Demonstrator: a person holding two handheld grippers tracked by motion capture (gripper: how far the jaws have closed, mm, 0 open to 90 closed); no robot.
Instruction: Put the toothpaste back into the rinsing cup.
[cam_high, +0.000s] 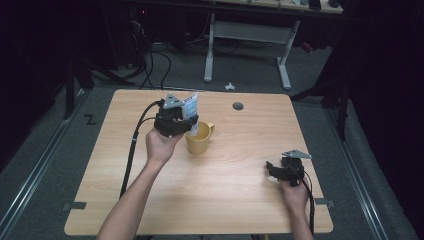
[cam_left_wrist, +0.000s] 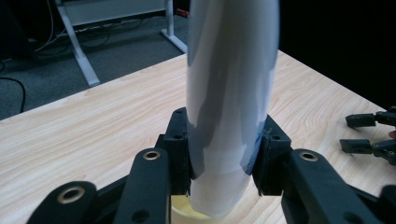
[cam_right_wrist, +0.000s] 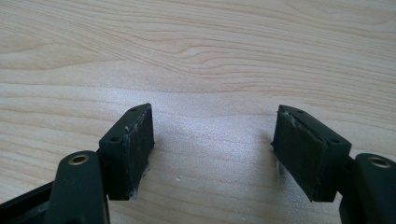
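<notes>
Above table (cam_high: 225, 200), left gripper (cam_left_wrist: 224, 158) clamps tube (cam_left_wrist: 231, 93) (over mug (cam_high: 199, 140)).

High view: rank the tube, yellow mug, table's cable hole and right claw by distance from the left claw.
1. Tube: clamped in the left claw.
2. Yellow mug: just below-right.
3. Cable hole: farther right, toward the far edge.
4. Right claw: near right corner.
</notes>
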